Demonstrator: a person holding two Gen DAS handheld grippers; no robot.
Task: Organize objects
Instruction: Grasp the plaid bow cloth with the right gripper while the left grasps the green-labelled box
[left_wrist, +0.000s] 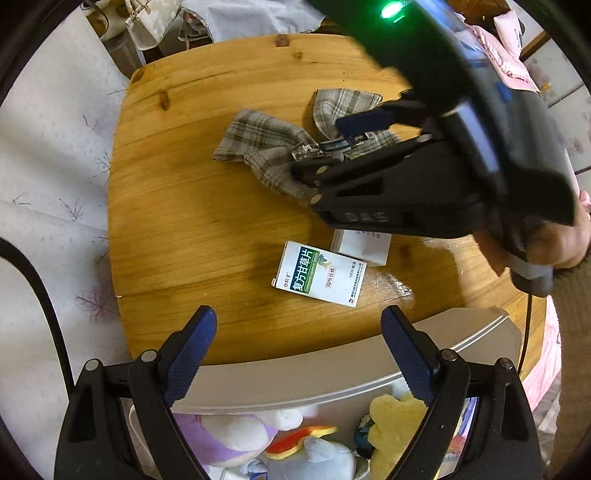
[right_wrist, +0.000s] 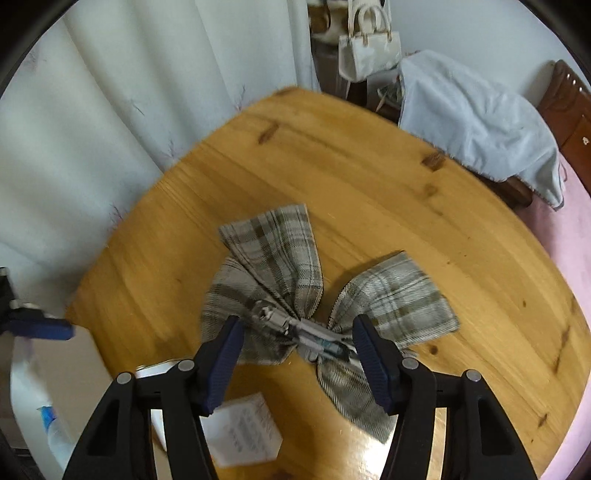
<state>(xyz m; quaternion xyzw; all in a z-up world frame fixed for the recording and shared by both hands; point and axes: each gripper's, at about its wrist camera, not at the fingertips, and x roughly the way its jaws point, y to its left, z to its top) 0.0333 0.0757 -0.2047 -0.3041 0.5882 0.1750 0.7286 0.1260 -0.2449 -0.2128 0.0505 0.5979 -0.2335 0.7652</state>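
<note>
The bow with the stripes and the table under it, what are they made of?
The bow looks like woven fabric: matte plaid in grey and brown, with soft folds, plus a shiny clip at its middle, probably metal. The table looks like varnished wood: grain lines, dark knots and a slight sheen.

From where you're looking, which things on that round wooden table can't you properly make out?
- Plain white box: left wrist view, far end hidden under the right gripper.
- Metal clip on the plaid fabric bow: right wrist view, motion-blurred.
- White paper label: right wrist view, print blurred, unreadable.
</note>
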